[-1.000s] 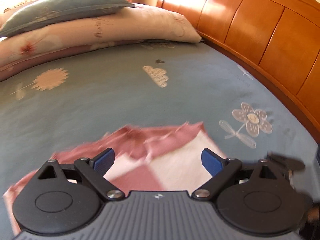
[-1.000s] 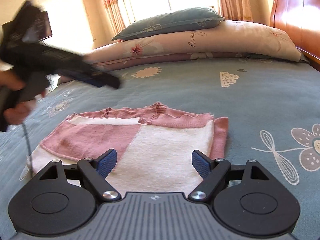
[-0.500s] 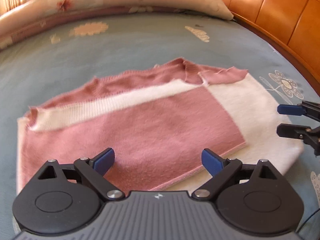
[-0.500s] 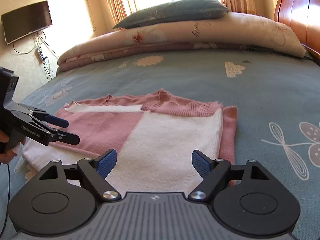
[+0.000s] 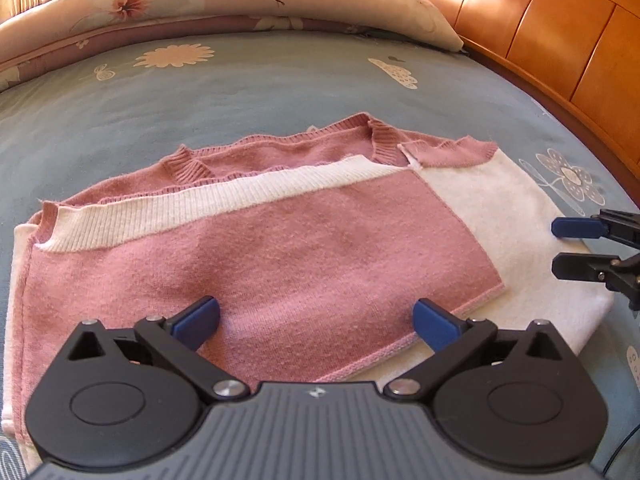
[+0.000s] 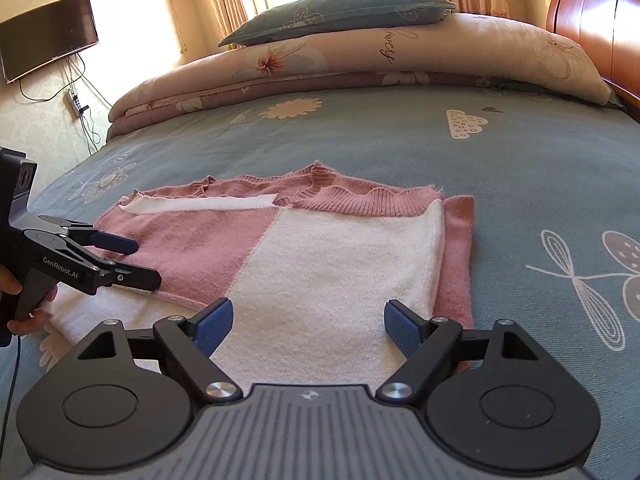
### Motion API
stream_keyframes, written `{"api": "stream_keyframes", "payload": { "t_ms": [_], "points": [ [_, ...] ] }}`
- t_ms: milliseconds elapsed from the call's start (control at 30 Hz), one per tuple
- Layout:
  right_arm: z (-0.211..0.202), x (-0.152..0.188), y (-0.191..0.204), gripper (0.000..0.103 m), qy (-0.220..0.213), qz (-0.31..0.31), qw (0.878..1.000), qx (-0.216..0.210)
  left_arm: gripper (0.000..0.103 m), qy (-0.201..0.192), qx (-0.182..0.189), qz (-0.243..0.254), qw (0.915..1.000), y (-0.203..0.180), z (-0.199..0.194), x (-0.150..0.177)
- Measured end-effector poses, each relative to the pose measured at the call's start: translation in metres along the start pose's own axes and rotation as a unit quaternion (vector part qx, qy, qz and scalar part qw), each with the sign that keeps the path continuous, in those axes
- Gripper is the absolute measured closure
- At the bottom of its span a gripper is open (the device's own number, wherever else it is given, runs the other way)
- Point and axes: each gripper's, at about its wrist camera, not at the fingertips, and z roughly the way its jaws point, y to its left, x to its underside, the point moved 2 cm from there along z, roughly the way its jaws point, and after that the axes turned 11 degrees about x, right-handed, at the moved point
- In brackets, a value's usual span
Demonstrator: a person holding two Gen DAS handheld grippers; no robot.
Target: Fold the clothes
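A pink and white knitted sweater (image 5: 280, 248) lies folded flat on the blue bed sheet, seen from the other side in the right wrist view (image 6: 320, 264). My left gripper (image 5: 316, 314) hovers low over its pink panel at the near edge. Its jaws are opening, and the cloth lies under them without being pinched. The same gripper (image 6: 144, 263) shows at the sweater's left edge, held by a hand (image 6: 16, 308). My right gripper (image 6: 308, 314) stands open over the white panel, nothing pinched. Its fingers (image 5: 576, 227) reach in from the right in the left wrist view.
Stacked pillows and a rolled quilt (image 6: 360, 60) lie across the far end of the bed. A wooden headboard (image 5: 540, 32) runs along the right side. A wall-mounted TV (image 6: 48, 36) hangs at the left. Blue flowered sheet (image 6: 520, 168) surrounds the sweater.
My left gripper has come down from above the bed to the sweater's near left edge, and its fingers stand slightly wider. The right gripper has stayed over the white panel.
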Motion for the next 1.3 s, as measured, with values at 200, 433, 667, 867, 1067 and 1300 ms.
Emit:
{"api": "stream_keyframes", "payload": {
  "t_ms": [200, 433, 667, 867, 1067, 1300],
  "points": [
    [-0.003, -0.002, 0.003, 0.017, -0.004, 0.0, 1.0, -0.003, 0.001, 0.006, -0.007, -0.02, 0.9998, -0.004, -0.015, -0.005],
    [-0.012, -0.007, 0.017, 0.017, -0.013, -0.015, 1.0, -0.003, 0.001, -0.024, -0.002, -0.067, 0.9975, 0.0, -0.09, 0.001],
    [-0.062, -0.011, 0.055, 0.017, -0.036, -0.038, 0.999, 0.012, 0.001, -0.036, -0.037, -0.084, 0.9951, 0.021, -0.18, 0.026],
    [-0.108, -0.018, 0.119, 0.017, -0.033, -0.187, 0.98, 0.059, 0.001, -0.051, -0.003, -0.168, 0.9845, 0.057, -0.19, 0.053],
    [-0.115, 0.008, 0.152, 0.017, -0.047, -0.29, 0.946, 0.135, 0.001, -0.047, -0.012, -0.113, 0.9925, 0.049, -0.176, 0.085],
    [-0.076, 0.057, 0.128, 0.017, 0.023, -0.415, 0.883, 0.219, 0.001, -0.01, -0.182, 0.309, 0.9335, -0.023, -0.151, 0.126]
  ]
}}
